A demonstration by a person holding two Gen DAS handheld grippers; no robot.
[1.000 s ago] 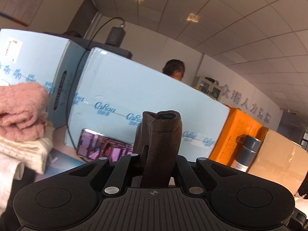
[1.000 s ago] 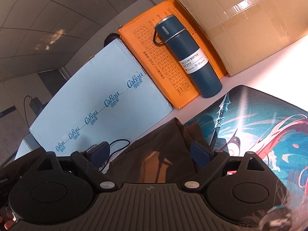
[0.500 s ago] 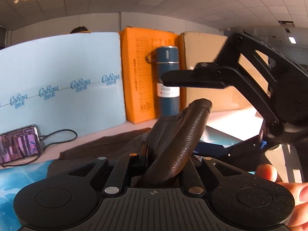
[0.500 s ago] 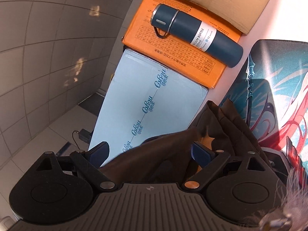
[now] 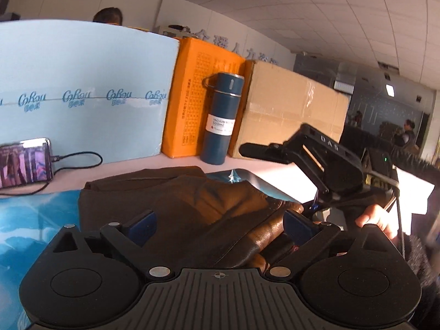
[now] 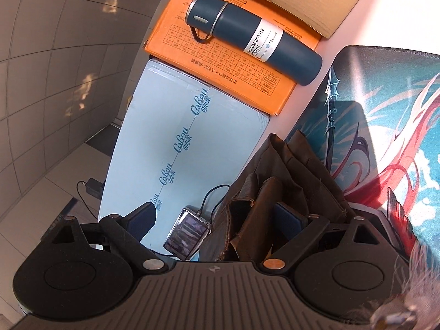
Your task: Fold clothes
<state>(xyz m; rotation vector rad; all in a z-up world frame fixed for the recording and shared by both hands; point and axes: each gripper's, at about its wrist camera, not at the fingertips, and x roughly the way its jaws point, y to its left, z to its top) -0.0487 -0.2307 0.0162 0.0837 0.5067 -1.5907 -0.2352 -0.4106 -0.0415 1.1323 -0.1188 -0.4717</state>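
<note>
A dark brown leather-like garment lies bunched on the printed blue desk mat, folded over itself. My left gripper is open, its blue-padded fingers wide apart with the garment's folded edge lying loose between them. The right gripper shows in the left wrist view, hand-held at the right, just beyond the garment. In the right wrist view the right gripper is open, with the garment bunched against its right finger.
A blue vacuum bottle stands at the back against an orange box, between a light blue box and a cardboard box. A phone on a cable leans at the back left.
The left gripper has opened and let go of the garment fold it was pinching and now sits lower over the garment. The right wrist view has tilted further and now shows the phone.
</note>
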